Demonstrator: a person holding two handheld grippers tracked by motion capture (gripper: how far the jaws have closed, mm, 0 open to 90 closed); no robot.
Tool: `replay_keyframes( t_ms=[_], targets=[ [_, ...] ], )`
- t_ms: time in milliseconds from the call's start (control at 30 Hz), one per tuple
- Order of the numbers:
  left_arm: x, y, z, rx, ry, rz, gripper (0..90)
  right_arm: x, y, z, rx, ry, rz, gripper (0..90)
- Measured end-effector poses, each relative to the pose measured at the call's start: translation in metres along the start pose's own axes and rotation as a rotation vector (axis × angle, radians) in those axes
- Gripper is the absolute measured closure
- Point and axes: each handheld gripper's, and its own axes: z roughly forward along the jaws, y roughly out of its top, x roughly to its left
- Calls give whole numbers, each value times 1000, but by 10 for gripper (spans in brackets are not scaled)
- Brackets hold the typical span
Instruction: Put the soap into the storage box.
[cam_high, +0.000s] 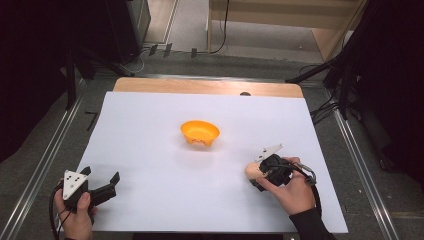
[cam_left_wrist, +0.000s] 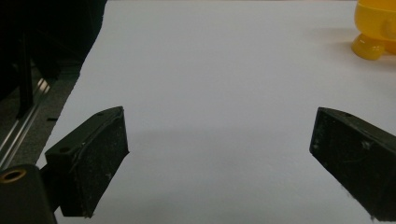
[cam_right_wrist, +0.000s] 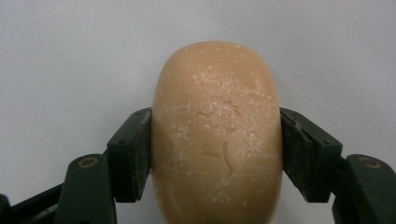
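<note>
A tan oval bar of soap (cam_right_wrist: 217, 135) sits between the pads of my right gripper (cam_right_wrist: 216, 151), which press on both its sides. In the high view that right gripper (cam_high: 256, 172) is at the table's right front, with the soap (cam_high: 251, 170) showing at its tip over the white sheet. An orange bowl (cam_high: 200, 132) on small feet stands at the table's middle; the bowl (cam_left_wrist: 376, 25) shows at the top right of the left gripper view. My left gripper (cam_high: 101, 178) rests at the front left corner, jaws wide apart and nothing between them (cam_left_wrist: 219, 149).
The white sheet (cam_high: 150, 150) covers most of the wooden table (cam_high: 207, 87). Metal rails (cam_high: 47, 150) run along both sides, and black stands with cables (cam_high: 330, 100) are beyond the right edge.
</note>
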Motion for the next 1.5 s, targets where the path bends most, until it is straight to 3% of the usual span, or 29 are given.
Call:
replay_keyframes(
  t_ms=[533,1033,1500],
  targets=[
    [0,0,0,-2,0,1,49,-20,13,-2,-14,19,-47,336],
    [0,0,0,-6,-1,0,49,-26,30,1,-30,19,-125,336],
    [0,0,0,-7,-1,1,49,-34,38,7,-57,41,-162,336]
  ],
)
